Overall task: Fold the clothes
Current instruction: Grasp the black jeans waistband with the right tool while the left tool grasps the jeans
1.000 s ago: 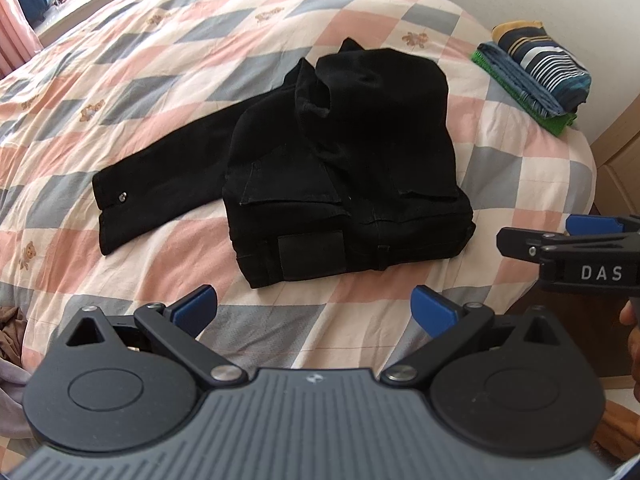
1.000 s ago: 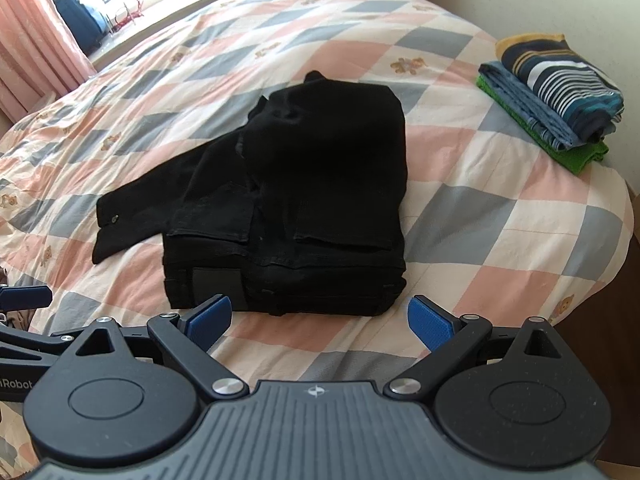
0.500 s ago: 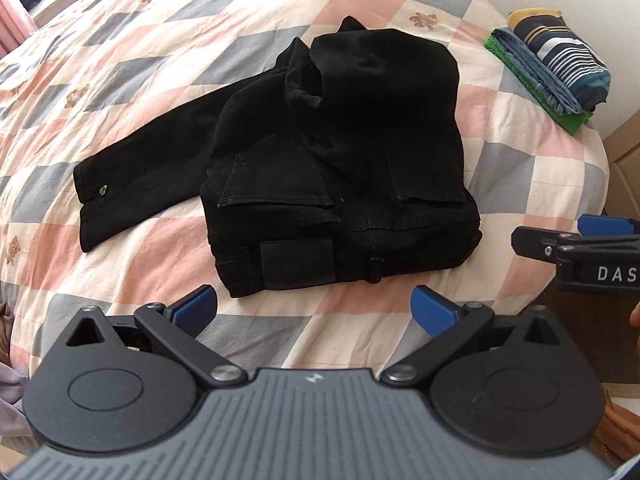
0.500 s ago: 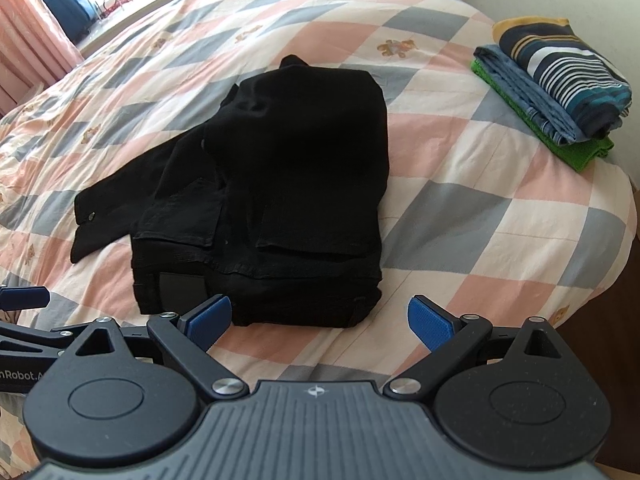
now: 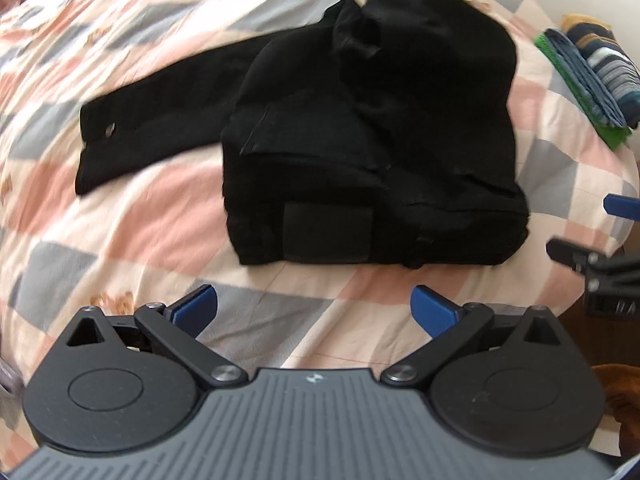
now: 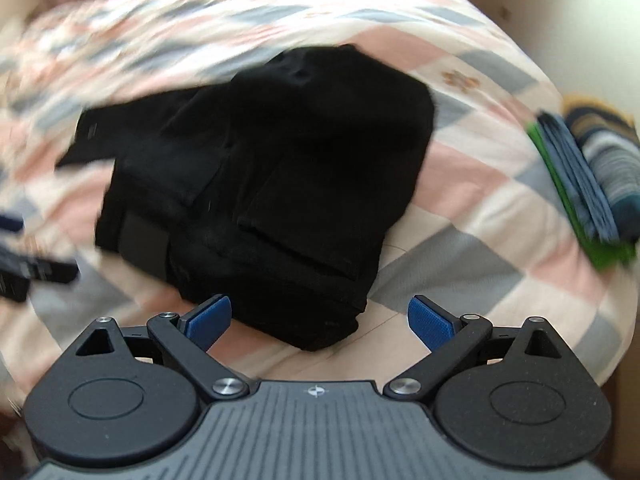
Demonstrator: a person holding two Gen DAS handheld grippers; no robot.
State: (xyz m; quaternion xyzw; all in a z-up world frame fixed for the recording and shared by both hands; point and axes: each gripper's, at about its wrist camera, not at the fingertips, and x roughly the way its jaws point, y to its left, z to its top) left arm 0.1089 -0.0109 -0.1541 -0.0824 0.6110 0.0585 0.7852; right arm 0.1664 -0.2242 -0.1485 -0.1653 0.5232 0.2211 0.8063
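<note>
A: Left wrist view, far left first. What lies there?

B: Checked quilt (image 5: 132, 236) in pink, grey and white covers the bed. One leg of the black trousers (image 5: 372, 152) runs out flat toward the left, a metal button near its end — the rest is folded into a thick block at centre, waistband patch facing the camera.

A: Left gripper?

B: Left gripper (image 5: 314, 306) hovers just short of the folded edge, blue pads spread wide, nothing between them, not touching cloth.

A: Further right?

B: Right gripper (image 6: 319, 318) — fingers likewise spread apart and empty. Its left pad (image 6: 210, 320) sits right at the near corner of the folded block; contact cannot be told, the frame is motion-blurred.

A: And the far right edge?

B: A stack of folded clothes (image 5: 592, 80) — green underneath, blue in the middle, striped on top — lies near the bed's edge, well apart from the trousers.
</note>
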